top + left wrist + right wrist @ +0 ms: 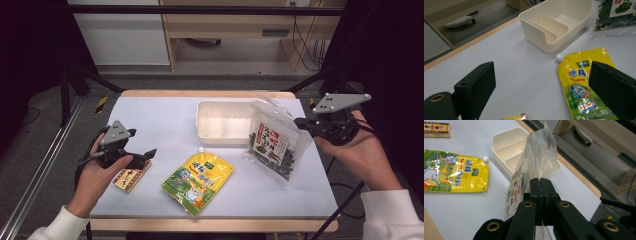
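My right gripper (301, 123) (540, 185) is shut on the edge of a clear bag of dark seaweed (272, 141) (537, 157). The bag hangs tilted, with its lower end near the table beside a white divided tray (202, 131) (499, 138). A yellow spouted pouch (199, 181) (579, 82) (454, 172) lies flat at the front middle. My left gripper (143, 157) (541, 85) stands wide open with nothing between its jaws. It hovers just over a small brown and red box (132, 176) (515, 117) and faces the pouch and the tray (556, 42).
The table (160, 120) has a wooden rim at its far and near edges. Bare surface lies between the box and the tray. A metal rail (35, 175) runs along the floor at the left. Black frame bars and a wooden desk stand behind.
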A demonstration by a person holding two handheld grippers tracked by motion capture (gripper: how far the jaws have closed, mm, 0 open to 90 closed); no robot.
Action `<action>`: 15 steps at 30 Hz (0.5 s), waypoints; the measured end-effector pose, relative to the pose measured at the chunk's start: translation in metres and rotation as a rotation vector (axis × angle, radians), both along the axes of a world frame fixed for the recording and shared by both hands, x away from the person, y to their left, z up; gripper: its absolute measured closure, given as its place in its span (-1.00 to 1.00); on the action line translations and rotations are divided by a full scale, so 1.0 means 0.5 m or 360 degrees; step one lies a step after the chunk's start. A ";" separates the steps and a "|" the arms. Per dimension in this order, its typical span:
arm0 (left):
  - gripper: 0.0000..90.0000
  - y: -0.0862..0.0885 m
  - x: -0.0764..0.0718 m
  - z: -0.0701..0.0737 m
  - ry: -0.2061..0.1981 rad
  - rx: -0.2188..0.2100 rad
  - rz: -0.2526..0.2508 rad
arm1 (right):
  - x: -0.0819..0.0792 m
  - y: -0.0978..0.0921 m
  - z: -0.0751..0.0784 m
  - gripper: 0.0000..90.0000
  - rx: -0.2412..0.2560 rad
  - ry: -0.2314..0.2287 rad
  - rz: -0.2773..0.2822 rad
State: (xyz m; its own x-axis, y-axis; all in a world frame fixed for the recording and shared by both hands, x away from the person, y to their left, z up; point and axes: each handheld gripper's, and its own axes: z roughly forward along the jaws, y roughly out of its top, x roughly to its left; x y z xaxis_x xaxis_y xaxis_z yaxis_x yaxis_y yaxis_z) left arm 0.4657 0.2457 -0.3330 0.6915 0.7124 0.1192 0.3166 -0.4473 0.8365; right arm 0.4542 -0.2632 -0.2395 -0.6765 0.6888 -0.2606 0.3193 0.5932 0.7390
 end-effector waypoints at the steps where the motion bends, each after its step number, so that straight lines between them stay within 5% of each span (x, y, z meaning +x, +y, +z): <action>1: -0.82 -0.007 0.005 0.007 -0.0002 0.0008 -0.0014 | 0.006 0.006 0.001 0.99 -0.0009 0.0004 0.0017; 15: -0.65 -0.108 0.052 0.072 -0.0070 0.0098 -0.0215 | 0.032 0.085 0.003 0.99 -0.0080 -0.0039 0.0179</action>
State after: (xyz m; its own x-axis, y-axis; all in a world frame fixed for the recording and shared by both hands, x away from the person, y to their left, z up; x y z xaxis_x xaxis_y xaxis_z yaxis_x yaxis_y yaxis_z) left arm 0.4918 0.1915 -0.2969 0.7737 0.6038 0.1918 0.2139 -0.5340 0.8180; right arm 0.4704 -0.2206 -0.2382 -0.7417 0.5946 -0.3105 0.2307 0.6607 0.7143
